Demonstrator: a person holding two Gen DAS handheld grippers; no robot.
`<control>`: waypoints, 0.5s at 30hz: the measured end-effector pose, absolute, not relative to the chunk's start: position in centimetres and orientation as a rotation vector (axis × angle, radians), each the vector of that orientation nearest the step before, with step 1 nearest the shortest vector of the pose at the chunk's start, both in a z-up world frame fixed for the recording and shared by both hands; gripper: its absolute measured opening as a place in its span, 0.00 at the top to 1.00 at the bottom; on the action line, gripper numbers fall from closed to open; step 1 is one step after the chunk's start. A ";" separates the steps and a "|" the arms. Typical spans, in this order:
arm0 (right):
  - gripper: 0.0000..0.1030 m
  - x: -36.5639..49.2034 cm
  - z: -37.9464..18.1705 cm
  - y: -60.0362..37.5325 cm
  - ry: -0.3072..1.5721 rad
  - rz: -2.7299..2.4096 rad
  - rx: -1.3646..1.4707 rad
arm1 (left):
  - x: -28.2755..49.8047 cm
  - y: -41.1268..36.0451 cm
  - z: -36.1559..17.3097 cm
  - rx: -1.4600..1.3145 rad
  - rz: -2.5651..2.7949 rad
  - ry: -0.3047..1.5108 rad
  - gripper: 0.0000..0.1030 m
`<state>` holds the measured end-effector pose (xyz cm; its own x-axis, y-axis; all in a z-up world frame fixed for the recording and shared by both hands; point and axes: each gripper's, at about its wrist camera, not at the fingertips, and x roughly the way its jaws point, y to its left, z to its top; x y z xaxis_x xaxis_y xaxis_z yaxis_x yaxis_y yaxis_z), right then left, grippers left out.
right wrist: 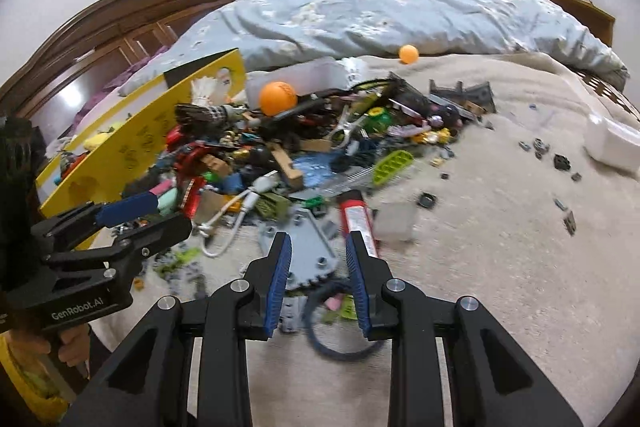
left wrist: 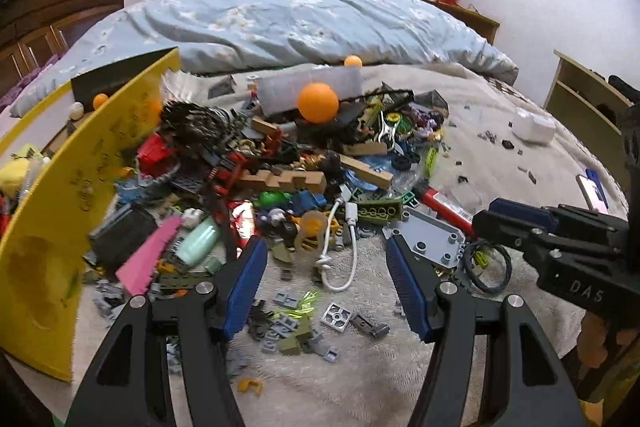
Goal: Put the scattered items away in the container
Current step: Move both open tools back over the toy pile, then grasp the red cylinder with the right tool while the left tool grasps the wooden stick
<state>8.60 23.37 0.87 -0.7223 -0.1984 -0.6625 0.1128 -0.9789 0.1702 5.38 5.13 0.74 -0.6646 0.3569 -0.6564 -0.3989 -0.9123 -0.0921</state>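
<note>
A heap of toy bricks and odds and ends [left wrist: 280, 167] [right wrist: 280, 155] lies on a beige bed cover, with an orange ball [left wrist: 318, 103] [right wrist: 277, 98] on top. The yellow container [left wrist: 60, 207] [right wrist: 140, 147] stands at the heap's left edge. My left gripper [left wrist: 325, 247] [right wrist: 160, 217] hangs open over small grey bricks and a white cable [left wrist: 340, 247] [right wrist: 240, 211]; nothing is between its fingers. My right gripper [right wrist: 318, 243] [left wrist: 486, 217] is open, narrower, above a grey plate [right wrist: 312, 247] [left wrist: 432, 239], with a red tube [right wrist: 356, 219] [left wrist: 440, 205] beside its right finger.
A dark elastic ring [right wrist: 332, 343] [left wrist: 492, 267] lies near the right gripper. A second orange ball [left wrist: 353, 61] [right wrist: 408, 53] rests by the rumpled blue duvet [left wrist: 300, 23]. A white box [right wrist: 612, 143] [left wrist: 534, 125] and a phone [left wrist: 594, 189] sit at the right. Bare cover lies front right.
</note>
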 end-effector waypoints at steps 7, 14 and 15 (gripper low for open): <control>0.72 8.0 0.1 23.9 -0.186 -2.773 1.104 | 4.3 5.4 -0.3 -0.990 2.541 0.091 0.60; 0.72 7.0 -0.7 23.9 -0.196 -2.764 1.131 | 2.9 5.3 -0.2 -0.972 2.537 0.055 0.59; 0.72 7.0 -0.8 23.9 -0.195 -2.765 1.131 | 2.4 5.4 -0.2 -0.967 2.535 0.055 0.58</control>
<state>6.95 23.92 -0.80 -0.7051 -0.1846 -0.6846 0.0869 -0.9807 0.1750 2.41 5.40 -0.18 -0.6670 0.3740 -0.6444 -0.4017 -0.9089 -0.1117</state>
